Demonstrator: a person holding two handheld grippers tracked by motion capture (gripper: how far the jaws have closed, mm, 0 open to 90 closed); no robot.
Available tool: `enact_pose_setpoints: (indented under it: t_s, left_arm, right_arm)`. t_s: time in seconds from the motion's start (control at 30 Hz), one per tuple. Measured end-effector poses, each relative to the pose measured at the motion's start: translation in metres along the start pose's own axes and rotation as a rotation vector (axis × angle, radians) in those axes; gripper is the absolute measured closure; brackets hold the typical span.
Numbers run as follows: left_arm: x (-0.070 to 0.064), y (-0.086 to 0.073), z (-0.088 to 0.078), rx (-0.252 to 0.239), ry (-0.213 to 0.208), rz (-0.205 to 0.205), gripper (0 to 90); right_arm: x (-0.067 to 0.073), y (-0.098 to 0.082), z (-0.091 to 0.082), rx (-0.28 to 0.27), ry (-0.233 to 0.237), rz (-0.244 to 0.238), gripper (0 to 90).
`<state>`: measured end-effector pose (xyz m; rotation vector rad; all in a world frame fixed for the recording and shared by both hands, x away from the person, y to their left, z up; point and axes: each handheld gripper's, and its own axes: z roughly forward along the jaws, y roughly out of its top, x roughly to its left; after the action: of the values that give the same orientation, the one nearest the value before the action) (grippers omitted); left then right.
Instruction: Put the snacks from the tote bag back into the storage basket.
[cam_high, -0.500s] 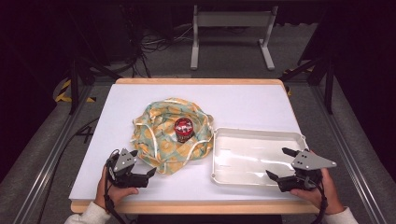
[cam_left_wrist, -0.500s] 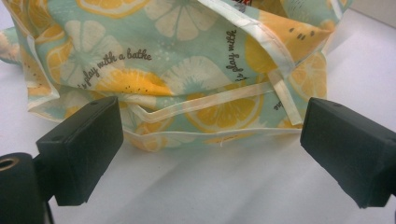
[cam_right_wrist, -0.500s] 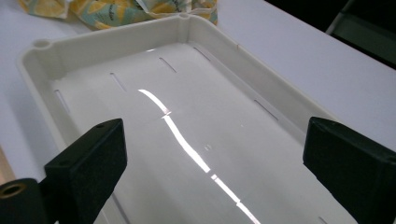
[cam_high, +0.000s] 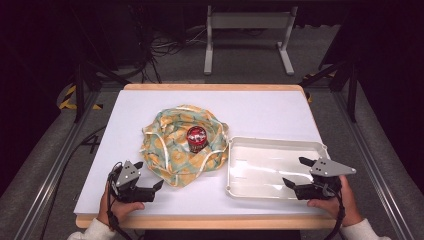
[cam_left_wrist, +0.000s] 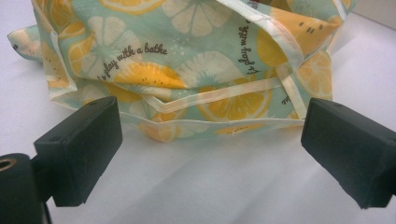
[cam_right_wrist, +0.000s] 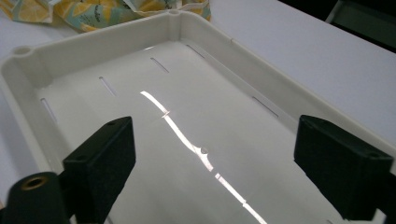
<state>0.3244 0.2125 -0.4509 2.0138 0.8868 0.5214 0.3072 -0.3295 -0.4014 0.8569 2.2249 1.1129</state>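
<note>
Left claw (cam_high: 150, 176) sits low at the near-left corner of the counter (cam_high: 260, 107), jaws apart, nothing between them. In the left gripper view its pads frame the near hem of the cloth (cam_left_wrist: 196, 70) without touching it; bare counter lies between pads and fabric. The person's left hand (cam_high: 117, 207) grips it from the near edge.

Right claw (cam_high: 296, 172) is at the near-right corner, jaws apart, nothing gripped. It hangs over the near-right part of the tray (cam_high: 272, 192). In the right gripper view both pads stand above the tray floor (cam_right_wrist: 187, 116); can't tell if they touch it. Right hand (cam_high: 332, 200) holds it from the near edge.

Tray: white, shallow, slotted floor, right half of the counter toward the near edge, nothing in it. Its left wall lies just beside the cloth's right edge.

Cloth: teal and orange citrus print with pale trim, bunched in a loose ring left of centre, between the left claw and the counter's middle.

Red can (cam_high: 196, 138) stands upright in the cloth's hollow, well apart from both claws.
</note>
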Motion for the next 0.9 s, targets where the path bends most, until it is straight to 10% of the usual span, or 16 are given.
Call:
enact_pose_setpoints:
  t_s: [0.9]
  left_arm:
    - [-0.004, 0.003, 0.003, 0.002, -0.014, 0.032, 5.8]
  right_arm:
    - [-0.003, 0.016, 0.005, 0.003, -0.029, -0.046, 14.5]
